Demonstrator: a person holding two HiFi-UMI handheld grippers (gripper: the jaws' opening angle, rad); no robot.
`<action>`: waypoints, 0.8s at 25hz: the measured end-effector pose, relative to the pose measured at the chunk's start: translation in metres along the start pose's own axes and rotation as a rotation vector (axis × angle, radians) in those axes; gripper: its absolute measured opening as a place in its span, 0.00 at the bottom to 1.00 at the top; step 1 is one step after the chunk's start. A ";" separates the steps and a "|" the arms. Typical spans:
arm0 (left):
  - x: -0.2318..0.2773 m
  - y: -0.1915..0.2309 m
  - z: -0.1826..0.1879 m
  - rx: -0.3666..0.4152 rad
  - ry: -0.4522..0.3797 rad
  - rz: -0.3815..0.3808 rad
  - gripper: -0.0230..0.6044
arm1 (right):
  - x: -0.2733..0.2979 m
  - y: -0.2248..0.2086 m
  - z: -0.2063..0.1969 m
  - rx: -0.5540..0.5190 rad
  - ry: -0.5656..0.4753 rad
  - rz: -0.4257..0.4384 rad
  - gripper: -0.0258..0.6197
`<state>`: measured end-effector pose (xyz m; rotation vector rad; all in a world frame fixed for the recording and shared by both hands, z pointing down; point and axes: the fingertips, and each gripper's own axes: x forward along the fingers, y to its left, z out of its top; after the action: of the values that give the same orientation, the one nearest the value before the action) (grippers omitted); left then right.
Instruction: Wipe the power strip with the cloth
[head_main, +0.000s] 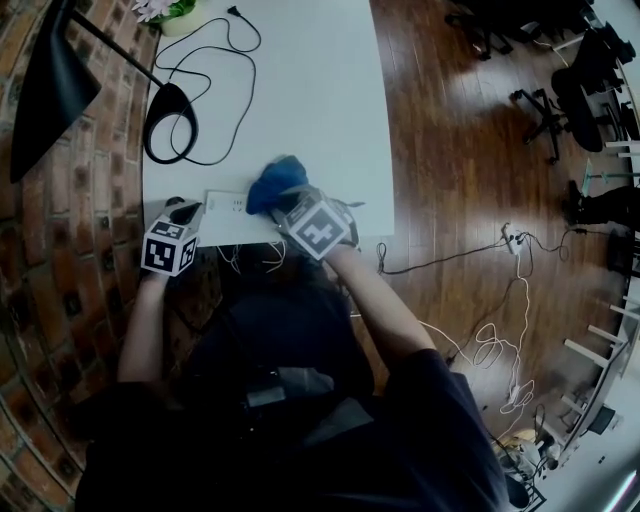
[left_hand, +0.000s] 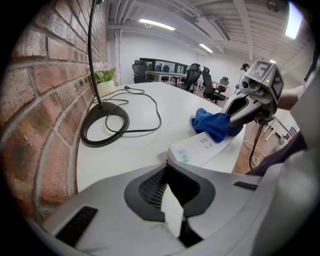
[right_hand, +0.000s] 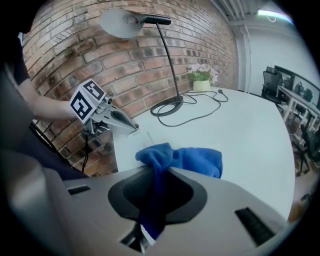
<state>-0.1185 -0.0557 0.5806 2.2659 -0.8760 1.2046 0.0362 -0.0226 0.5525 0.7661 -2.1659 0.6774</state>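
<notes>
Head view: shows strip (head_main: 225, 205) flat at the near edge of the table (head_main: 300, 90), cloth (head_main: 275, 182) bunched on its right part. Left gripper view: shows left gripper (left_hand: 167, 167) with jaws together at the strip's end, which looks stiff and light and is probably best steadied there. Right gripper view: shows right gripper (right_hand: 156, 172) clamped on the soft cloth.

Head view: from above, steeply down onto the table (head_main: 300, 90). Left gripper view: low over the tabletop, facing along the brick wall (left_hand: 35, 100). Right gripper view: low, facing toward that wall. Shared by all: cloth (head_main: 275, 182), lamp base (head_main: 172, 98).
</notes>
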 end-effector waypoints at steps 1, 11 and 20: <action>0.000 0.000 0.000 0.002 0.002 0.003 0.05 | -0.001 0.000 -0.002 0.003 -0.002 0.002 0.11; 0.000 -0.002 0.000 0.003 0.021 0.039 0.05 | -0.022 -0.006 -0.026 0.037 -0.023 0.000 0.11; -0.001 0.000 0.000 -0.004 0.006 0.073 0.05 | -0.022 -0.006 -0.076 -0.074 0.112 -0.038 0.10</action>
<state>-0.1187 -0.0558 0.5799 2.2440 -0.9657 1.2396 0.0872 0.0304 0.5819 0.7115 -2.0579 0.6029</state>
